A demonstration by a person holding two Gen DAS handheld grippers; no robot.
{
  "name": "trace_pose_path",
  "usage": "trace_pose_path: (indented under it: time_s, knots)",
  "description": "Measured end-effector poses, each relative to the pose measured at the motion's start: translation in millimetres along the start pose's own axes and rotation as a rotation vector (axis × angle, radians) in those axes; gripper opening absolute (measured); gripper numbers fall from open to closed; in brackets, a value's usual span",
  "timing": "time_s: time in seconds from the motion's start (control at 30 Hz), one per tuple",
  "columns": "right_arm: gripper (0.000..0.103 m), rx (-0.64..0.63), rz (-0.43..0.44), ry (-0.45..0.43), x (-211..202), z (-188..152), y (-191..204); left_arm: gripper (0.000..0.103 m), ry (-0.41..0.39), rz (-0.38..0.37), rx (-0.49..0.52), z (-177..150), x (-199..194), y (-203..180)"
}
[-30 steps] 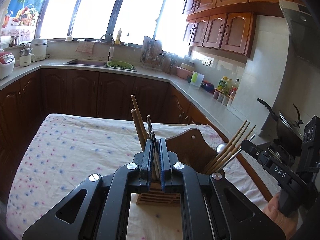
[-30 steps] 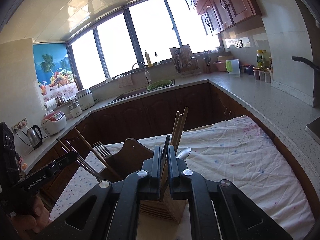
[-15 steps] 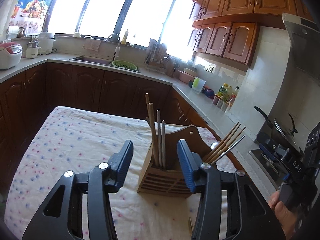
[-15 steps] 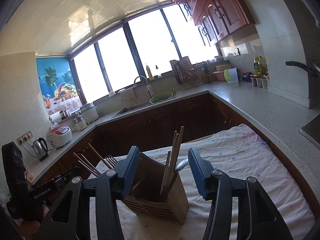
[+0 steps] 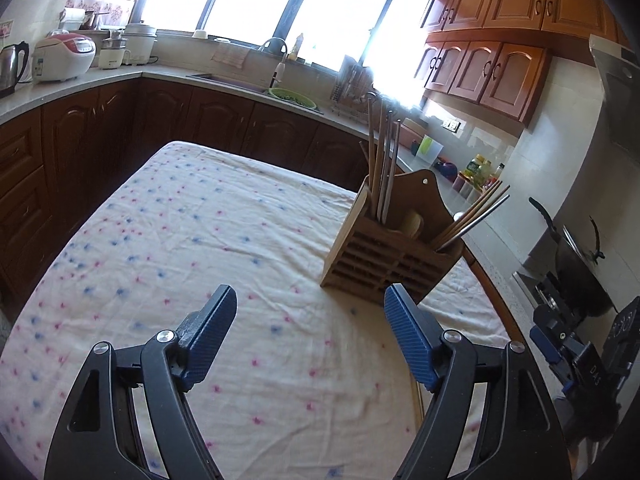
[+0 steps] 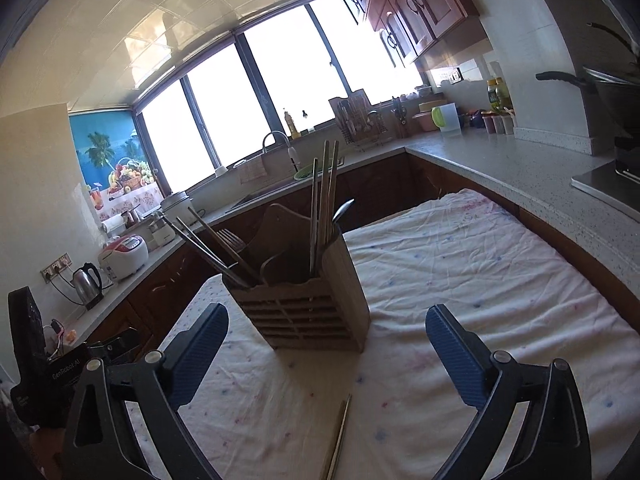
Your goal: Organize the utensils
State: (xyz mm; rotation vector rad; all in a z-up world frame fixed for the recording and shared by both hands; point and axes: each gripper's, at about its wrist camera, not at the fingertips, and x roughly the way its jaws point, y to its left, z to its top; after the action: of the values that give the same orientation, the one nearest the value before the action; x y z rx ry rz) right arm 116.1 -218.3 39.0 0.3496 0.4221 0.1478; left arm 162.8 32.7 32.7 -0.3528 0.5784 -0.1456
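Floral tablecloth (image 5: 224,216); wooden holder (image 5: 390,252) near edge; tools agape.

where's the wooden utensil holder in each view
Left wrist view: the slatted wooden utensil holder stands right of centre on the floral tablecloth, beyond the open right finger.
Right wrist view: the holder stands at centre, between the open fingers.
Shared landmark: the green basin by the sink faucet under the windows.

Table under dotted white cloth (image 5: 208,216), wooden utensil holder (image 6: 308,312) standing on it, 1 loose chopstick (image 6: 339,436)
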Motion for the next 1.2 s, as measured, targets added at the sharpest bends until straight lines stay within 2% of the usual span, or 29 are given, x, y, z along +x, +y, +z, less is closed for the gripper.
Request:
trace_pose_path:
  time_s: [0.33,0.57,0.67,0.73,0.8,0.87,0.93,1.07,1.2]
  knots:
    - [0.101,-0.061,-0.005,0.024,-35,-48,12,0.081,0.024,0.039,0.027,-44,-29,9]
    - [0.102,-0.086,-0.008,0.022,-51,-60,16,0.086,-0.008,0.074,0.067,-68,-53,10]
    - [0.102,-0.103,0.0,0.014,-58,-63,21,0.087,-0.05,0.083,0.097,-74,-67,6]
    - [0.102,-0.128,-0.001,-0.007,-65,-64,26,0.09,-0.092,0.096,0.126,-78,-79,1]
    - [0.102,-0.158,-0.005,-0.046,-76,-65,31,0.097,-0.147,0.108,0.155,-80,-91,-5]
    - [0.103,-0.192,-0.011,-0.109,-90,-64,36,0.103,-0.204,0.115,0.18,-83,-103,-9]
    - [0.103,-0.23,-0.024,-0.185,-104,-64,40,0.103,-0.245,0.122,0.199,-88,-111,-11]
    - [0.103,-0.271,-0.063,-0.271,-121,-68,39,0.103,-0.238,0.119,0.211,-97,-111,-12]
    - [0.103,-0.281,-0.067,-0.258,-123,-77,32,0.103,-0.214,0.125,0.223,-106,-107,-14]
